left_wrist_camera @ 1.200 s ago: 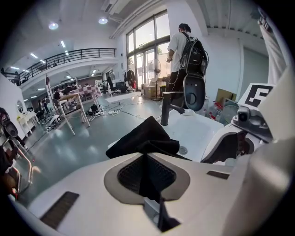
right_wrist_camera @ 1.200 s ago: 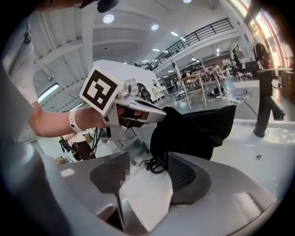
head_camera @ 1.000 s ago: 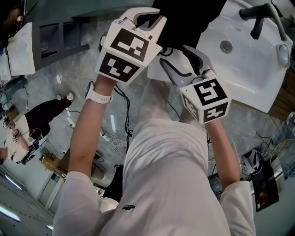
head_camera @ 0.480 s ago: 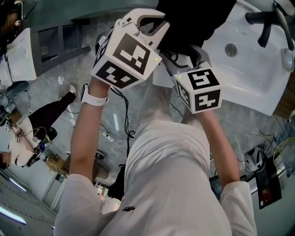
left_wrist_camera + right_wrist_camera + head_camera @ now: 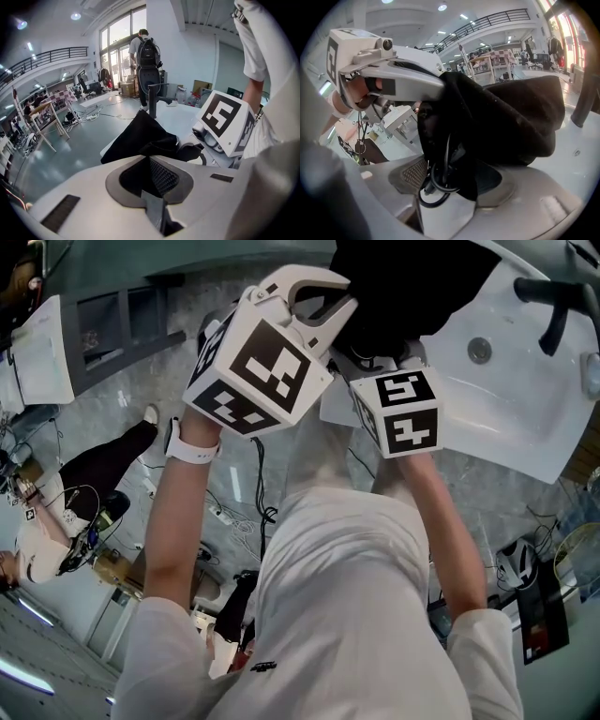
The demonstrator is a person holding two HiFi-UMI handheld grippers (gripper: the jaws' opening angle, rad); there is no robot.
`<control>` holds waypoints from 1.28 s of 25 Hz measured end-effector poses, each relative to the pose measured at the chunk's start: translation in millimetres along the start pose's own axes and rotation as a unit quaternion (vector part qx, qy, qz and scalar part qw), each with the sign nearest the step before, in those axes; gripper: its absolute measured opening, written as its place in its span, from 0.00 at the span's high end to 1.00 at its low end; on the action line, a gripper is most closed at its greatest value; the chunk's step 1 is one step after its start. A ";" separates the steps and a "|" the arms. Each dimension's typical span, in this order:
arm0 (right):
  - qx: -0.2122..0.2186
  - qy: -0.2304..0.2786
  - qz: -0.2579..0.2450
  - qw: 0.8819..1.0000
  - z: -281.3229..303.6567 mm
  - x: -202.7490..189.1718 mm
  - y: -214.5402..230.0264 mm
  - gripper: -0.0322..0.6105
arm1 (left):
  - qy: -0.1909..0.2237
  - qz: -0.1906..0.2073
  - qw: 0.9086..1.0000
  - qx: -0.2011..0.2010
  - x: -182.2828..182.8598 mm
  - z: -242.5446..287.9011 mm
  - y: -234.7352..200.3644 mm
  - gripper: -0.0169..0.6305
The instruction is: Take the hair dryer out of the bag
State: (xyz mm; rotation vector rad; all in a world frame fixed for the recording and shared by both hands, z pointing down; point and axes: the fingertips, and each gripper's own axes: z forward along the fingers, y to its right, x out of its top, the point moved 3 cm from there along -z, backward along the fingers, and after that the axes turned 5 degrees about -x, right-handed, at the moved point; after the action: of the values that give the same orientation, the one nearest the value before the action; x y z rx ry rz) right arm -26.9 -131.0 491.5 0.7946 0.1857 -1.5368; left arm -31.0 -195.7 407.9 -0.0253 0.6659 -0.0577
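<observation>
So the left gripper has its fingers clamped tight on a fold of the black bag, and the white table is underneath the bag. The right gripper is right at the bag's mouth. Its fingers have just been opening and are spread wide, gripping nothing, with a loop of black cord hanging out of the bag between them. The hair dryer itself is probably inside the bag, but I can't actually see it.
</observation>
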 end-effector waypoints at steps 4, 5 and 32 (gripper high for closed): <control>0.008 -0.023 -0.033 0.999 8.3 -1.0 1.0 0.48 | -0.055 0.083 0.995 0.018 -18.2 -1.3 -6.0 0.94; 0.013 -0.024 -0.037 0.999 8.2 -1.8 1.2 0.48 | -0.072 0.110 0.991 0.025 -22.7 -0.5 -7.2 0.94; 0.146 0.028 0.281 0.948 -1.7 15.6 28.0 0.56 | -0.081 0.139 0.986 0.046 -41.3 5.1 -16.5 0.94</control>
State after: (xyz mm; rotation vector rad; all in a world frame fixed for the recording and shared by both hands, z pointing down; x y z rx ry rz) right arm 0.8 -147.0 490.7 1.0213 -0.2226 -1.0079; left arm -61.0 -209.7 438.1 0.1509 0.4987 0.1809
